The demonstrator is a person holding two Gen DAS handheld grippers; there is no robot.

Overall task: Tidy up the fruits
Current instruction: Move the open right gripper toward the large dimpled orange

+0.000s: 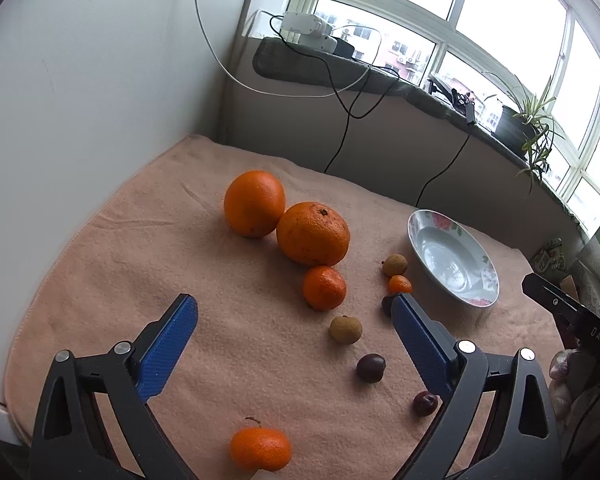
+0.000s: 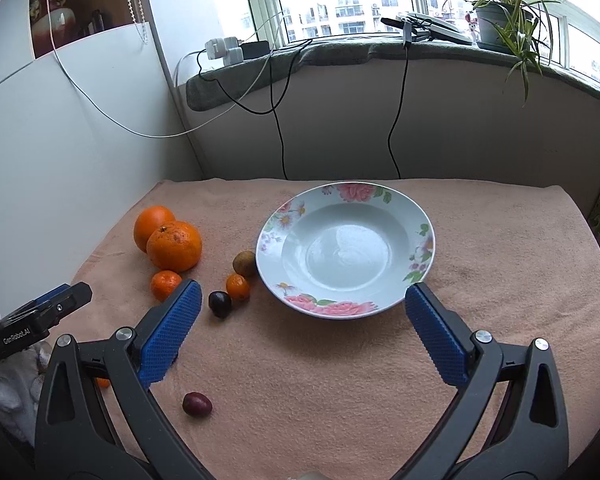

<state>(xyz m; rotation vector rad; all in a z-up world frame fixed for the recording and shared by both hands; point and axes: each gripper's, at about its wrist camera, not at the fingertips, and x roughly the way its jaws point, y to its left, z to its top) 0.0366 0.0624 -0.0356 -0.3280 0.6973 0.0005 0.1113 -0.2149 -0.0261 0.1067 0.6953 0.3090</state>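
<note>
A flowered white plate [image 2: 416, 216] stands empty on the pink towel; it also shows in the left wrist view [image 1: 420, 220]. Two big oranges [image 1: 313, 234] [image 1: 254, 203] touch each other at the left. Near them lie a mandarin [image 1: 324, 287], a tiny orange fruit [image 1: 399, 284], two tan longans [image 1: 394, 265] [image 1: 345, 330] and dark plums [image 1: 371, 367] [image 1: 425, 403]. Another mandarin [image 1: 261, 449] lies under my left gripper [image 1: 294, 308], which is open and empty above the fruits. My right gripper [image 2: 302, 294] is open and empty, just before the plate's near rim.
The towel-covered table [image 2: 340, 380] meets a white wall on the left and a low wall under the windowsill behind. Cables hang from chargers [image 2: 224, 50] on the sill. A potted plant [image 2: 496, 20] stands at the sill's right.
</note>
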